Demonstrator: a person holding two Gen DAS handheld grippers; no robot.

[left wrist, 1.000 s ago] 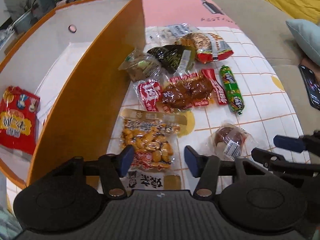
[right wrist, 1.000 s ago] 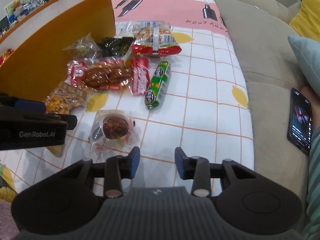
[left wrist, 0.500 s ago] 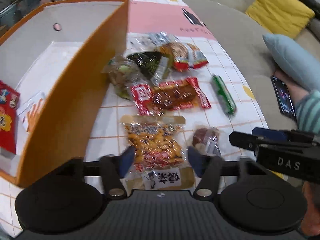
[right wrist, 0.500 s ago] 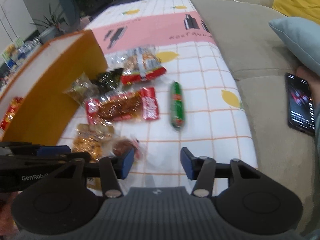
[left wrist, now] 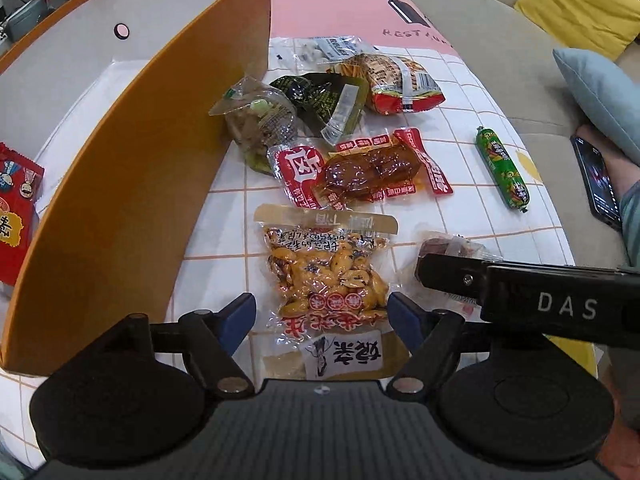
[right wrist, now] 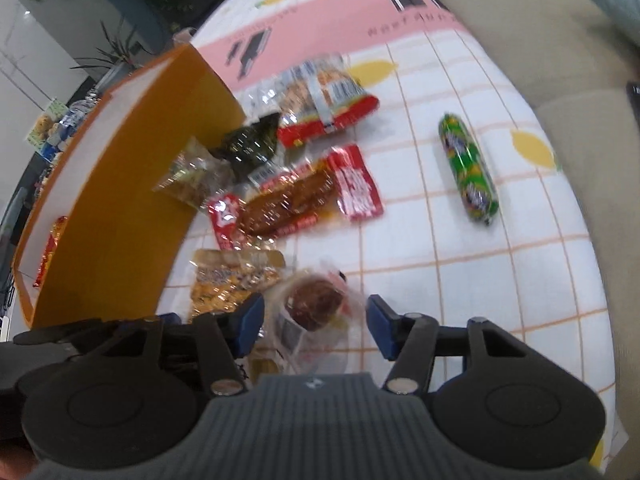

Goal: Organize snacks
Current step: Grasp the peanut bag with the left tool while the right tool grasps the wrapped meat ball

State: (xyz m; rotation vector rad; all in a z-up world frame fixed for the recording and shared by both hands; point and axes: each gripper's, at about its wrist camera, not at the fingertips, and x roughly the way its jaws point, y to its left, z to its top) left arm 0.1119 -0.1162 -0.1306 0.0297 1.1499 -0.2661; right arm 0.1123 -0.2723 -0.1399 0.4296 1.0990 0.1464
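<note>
Yellow bean pack [left wrist: 326,276] lies on tablecloth [left wrist: 460,208] beside orange box [left wrist: 132,184], between spread left gripper [left wrist: 322,314] fingers, which just opened. Lower, centre, then pinch. Right gripper [right wrist: 314,322] spread around brown wrapped snack [right wrist: 314,304]; avoid collision.

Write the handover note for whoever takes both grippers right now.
Left gripper: open, fingers just spread wide, astride the yellow bean packet, not gripping.
Right gripper: open, fingers just widened, either side of the clear-wrapped brown snack, not pressing it.
Done: one red packet lies in the orange box.
Left: on the tablecloth beside the box are the bean packet, brown snack, braised meat packet, green sausage, dark green packet, clear greenish bag, and red-edged packet with a clear packet behind it.
</note>
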